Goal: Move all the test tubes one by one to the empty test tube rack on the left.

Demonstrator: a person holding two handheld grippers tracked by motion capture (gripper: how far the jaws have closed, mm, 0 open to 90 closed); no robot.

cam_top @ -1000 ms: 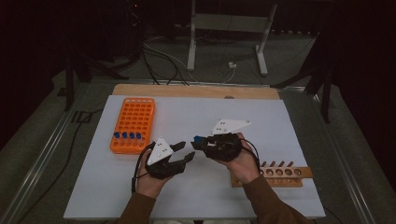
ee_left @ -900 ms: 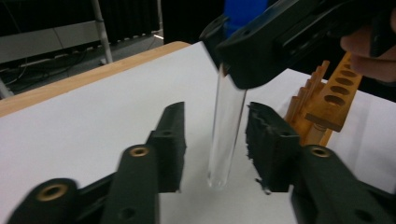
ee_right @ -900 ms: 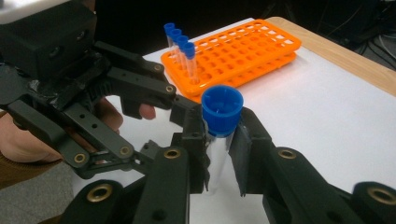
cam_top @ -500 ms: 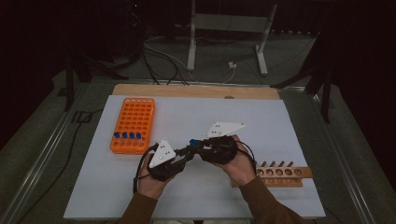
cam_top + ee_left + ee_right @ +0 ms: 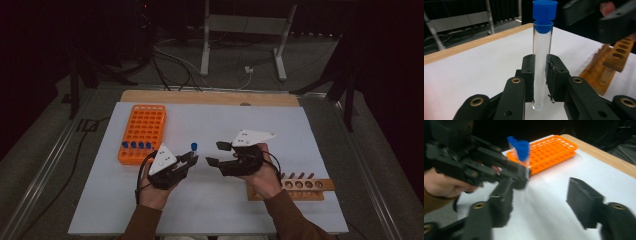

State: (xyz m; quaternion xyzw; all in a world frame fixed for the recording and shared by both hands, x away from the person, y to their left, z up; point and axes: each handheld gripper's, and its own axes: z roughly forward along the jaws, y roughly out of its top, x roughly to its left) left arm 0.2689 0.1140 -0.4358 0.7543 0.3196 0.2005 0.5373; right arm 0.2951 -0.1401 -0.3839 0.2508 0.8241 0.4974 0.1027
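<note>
Left gripper point(image 5: 540, 75): jaws closed on the clear test tube point(image 5: 541, 65), clamped at its lower-middle, tube upright, rounded bottom hanging free below the jaws, blue cap point(image 5: 544, 15) well above them. In the high view the tube point(image 5: 193, 148) stands off the right side of the orange rack point(image 5: 144, 131), near it but apart, over the white table sheet point(image 5: 210, 200).

Right gripper point(image 5: 214, 153): jaws spread wide, holding nothing, facing the tube from the side away from the orange rack, close but not touching. Its own view shows the tube point(image 5: 523, 152) ahead, blurred, between and beyond its two jaws.

Orange rack: four blue-capped tubes point(image 5: 136, 145) in its near row; remaining holes look vacant.

Wooden rack point(image 5: 300, 186): on the far side of the right hand from the orange rack, holes unfilled.

Step in hand, as judged: passing the tube from left gripper to right. Handling notes: bring the open jaws around the glass above the left gripper's hold and below the cap; keep the tube vertical; close squarely on the glass, not on the cap; release the left hold only once the right grip is firm. Smooth glass may slip or tilt if pinched off-centre.
</note>
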